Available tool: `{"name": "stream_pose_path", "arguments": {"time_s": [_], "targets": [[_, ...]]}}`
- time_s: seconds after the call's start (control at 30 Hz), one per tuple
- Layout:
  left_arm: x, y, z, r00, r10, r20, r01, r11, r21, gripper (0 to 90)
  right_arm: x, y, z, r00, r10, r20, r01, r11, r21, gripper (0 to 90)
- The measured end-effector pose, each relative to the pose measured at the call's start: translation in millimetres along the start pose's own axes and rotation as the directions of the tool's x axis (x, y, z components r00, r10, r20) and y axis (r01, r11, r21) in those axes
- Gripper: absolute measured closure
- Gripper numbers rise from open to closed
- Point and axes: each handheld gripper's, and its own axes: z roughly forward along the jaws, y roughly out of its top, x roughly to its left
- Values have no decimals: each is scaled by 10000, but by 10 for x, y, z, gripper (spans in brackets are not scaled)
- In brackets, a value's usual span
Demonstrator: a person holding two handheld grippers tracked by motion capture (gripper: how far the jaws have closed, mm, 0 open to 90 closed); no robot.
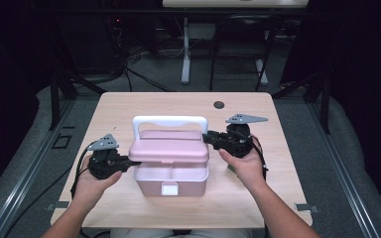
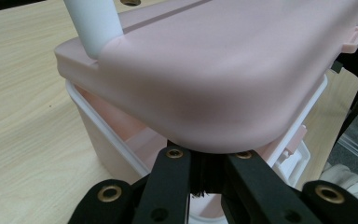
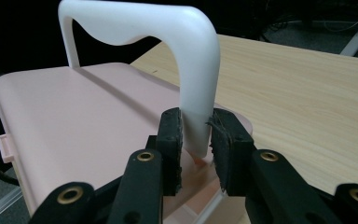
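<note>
Pink box [image 1: 170, 168] with white handle [image 1: 168, 121] upright, lid [image 1: 169, 148] raised — left tongs [image 1: 129, 159] pinch lid's edge; right tongs [image 1: 207, 138] clamp the handle's base.

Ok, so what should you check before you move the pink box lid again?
1. Left tool has the lid: ok. Its jaws are shut under the pink lid's edge in the left gripper view.
2. Right tool is on the white handle: ok. Its pads sit on both sides of the handle's post.
3. Lid is lifted off the box: ok. There is a gap over the box's front, and the inside shows.
4. Box sits flat on the table: ok.
5. Box has room around it: ok. It is away from the table edges.
6. Something inside the box: cannot tell. Most of the inside is hidden.
</note>
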Motion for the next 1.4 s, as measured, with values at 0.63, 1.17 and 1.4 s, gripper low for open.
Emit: {"name": "stream_pose_path", "arguments": {"time_s": [0.63, 1.17, 1.4], "targets": [[56, 251, -57, 9999, 116, -32, -115, 9992, 376, 900, 77, -199, -316, 9955, -872, 368, 859, 9956, 370, 900], [120, 487, -75, 9997, 85, -223, -77, 9993, 371, 900, 228, -471, -196, 9930, -1139, -314, 1165, 9882, 995, 900], [137, 542, -77, 9995, 94, -309, -82, 9992, 386, 900, 344, -545, -33, 9876, -1382, -750, 1478, 9788, 1421, 900]]}}
